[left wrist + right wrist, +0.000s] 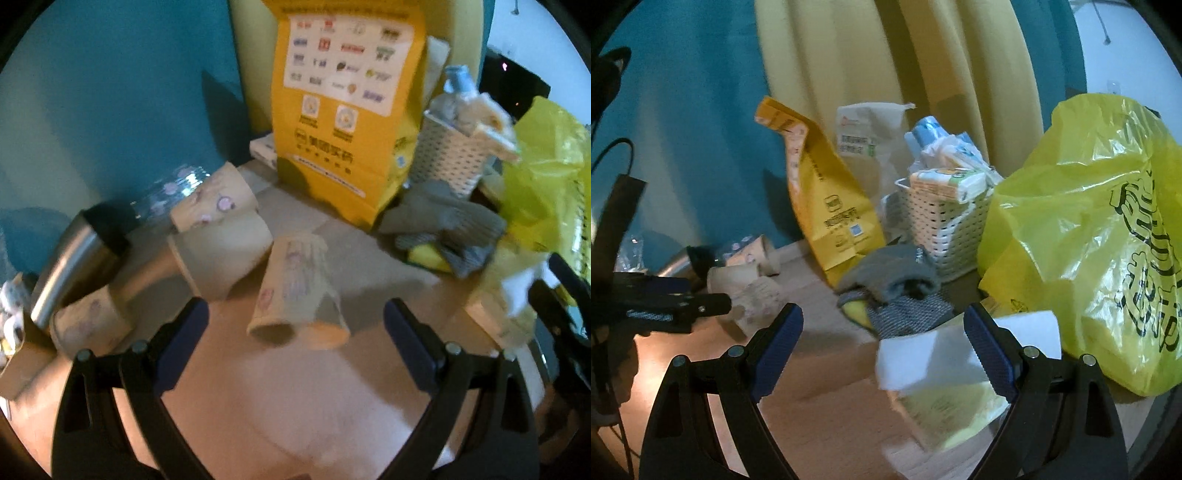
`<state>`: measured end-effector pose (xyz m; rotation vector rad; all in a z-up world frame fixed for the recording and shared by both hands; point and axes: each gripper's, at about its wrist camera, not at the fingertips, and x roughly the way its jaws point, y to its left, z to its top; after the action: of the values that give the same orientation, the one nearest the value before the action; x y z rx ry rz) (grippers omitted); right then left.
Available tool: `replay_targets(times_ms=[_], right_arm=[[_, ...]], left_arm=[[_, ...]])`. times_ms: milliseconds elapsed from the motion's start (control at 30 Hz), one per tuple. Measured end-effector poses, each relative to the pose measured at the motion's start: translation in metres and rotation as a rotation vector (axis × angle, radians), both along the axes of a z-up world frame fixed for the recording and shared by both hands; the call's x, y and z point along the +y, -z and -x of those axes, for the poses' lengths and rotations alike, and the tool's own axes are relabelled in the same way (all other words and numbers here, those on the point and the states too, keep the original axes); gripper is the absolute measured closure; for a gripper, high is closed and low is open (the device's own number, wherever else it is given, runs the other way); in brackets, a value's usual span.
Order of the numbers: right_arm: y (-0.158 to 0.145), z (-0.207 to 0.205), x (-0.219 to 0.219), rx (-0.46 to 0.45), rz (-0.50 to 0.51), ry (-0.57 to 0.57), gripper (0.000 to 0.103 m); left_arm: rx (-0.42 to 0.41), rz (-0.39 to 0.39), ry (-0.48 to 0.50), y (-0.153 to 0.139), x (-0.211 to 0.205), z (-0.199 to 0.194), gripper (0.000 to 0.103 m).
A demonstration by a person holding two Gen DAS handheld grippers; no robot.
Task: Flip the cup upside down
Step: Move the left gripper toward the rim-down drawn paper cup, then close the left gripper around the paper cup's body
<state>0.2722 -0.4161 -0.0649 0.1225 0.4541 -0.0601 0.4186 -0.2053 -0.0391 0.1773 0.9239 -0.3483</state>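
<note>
Left gripper [295, 328] spread, empty. Tapered tan paper cup with a cartoon print [299, 291] sits between its fingers at 12 o'clock, wide rim down on the wooden table [295, 406], slightly tilted and blurred; flip looks nearly finished, next likely a clean retreat. Right gripper [882, 332] spread, empty, over white paper [923, 358]. Thin waxy cup wall dents easily.

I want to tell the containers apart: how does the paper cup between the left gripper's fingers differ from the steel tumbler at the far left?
The printed brown paper cup stands with its wide rim down; the shiny steel tumbler leans tilted. The cup is matte paper with drawings; the tumbler is plain metal with a black top. Neither is gripped by the left gripper.
</note>
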Motion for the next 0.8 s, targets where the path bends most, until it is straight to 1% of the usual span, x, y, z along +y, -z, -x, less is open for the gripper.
replay_targets(times_ms=[67, 100, 200, 267, 333, 367, 400, 433, 533, 667, 800], right_arm=[[0.002, -0.004, -0.005, 0.006, -0.009, 0.010, 0.012], [0.003, -0.004, -0.006, 0.009, -0.013, 0.014, 0.012], [0.005, -0.006, -0.009, 0.012, -0.021, 0.017, 0.012], [0.005, -0.005, -0.008, 0.010, -0.019, 0.013, 0.012], [0.004, -0.003, -0.007, 0.006, -0.013, 0.006, 0.012], [0.004, -0.002, -0.006, 0.002, -0.005, 0.004, 0.012], [0.004, -0.001, -0.005, 0.002, 0.000, 0.003, 0.012], [0.004, 0.000, -0.005, 0.003, 0.000, -0.001, 0.012], [0.003, 0.003, -0.004, 0.007, -0.008, -0.010, 0.012], [-0.001, 0.013, 0.000, 0.004, -0.013, -0.023, 0.012], [-0.004, 0.027, 0.010, 0.005, -0.025, -0.055, 0.012]], left_arm=[[0.010, -0.014, 0.011, 0.007, -0.008, -0.012, 0.006], [0.019, -0.033, 0.018, 0.012, -0.014, -0.019, 0.006], [0.082, -0.056, 0.015, 0.029, -0.021, -0.035, 0.006], [0.095, -0.075, 0.019, 0.036, -0.026, -0.039, 0.008], [0.110, -0.082, 0.024, 0.040, -0.028, -0.039, 0.019], [0.126, -0.079, 0.027, 0.042, -0.029, -0.040, 0.022], [0.138, -0.077, 0.025, 0.044, -0.028, -0.040, 0.031], [0.150, -0.080, 0.020, 0.047, -0.028, -0.040, 0.035], [0.145, -0.077, 0.017, 0.046, -0.028, -0.034, 0.036], [0.141, -0.063, 0.009, 0.040, -0.022, -0.014, 0.037], [0.133, -0.025, -0.004, 0.027, -0.011, 0.022, 0.037]])
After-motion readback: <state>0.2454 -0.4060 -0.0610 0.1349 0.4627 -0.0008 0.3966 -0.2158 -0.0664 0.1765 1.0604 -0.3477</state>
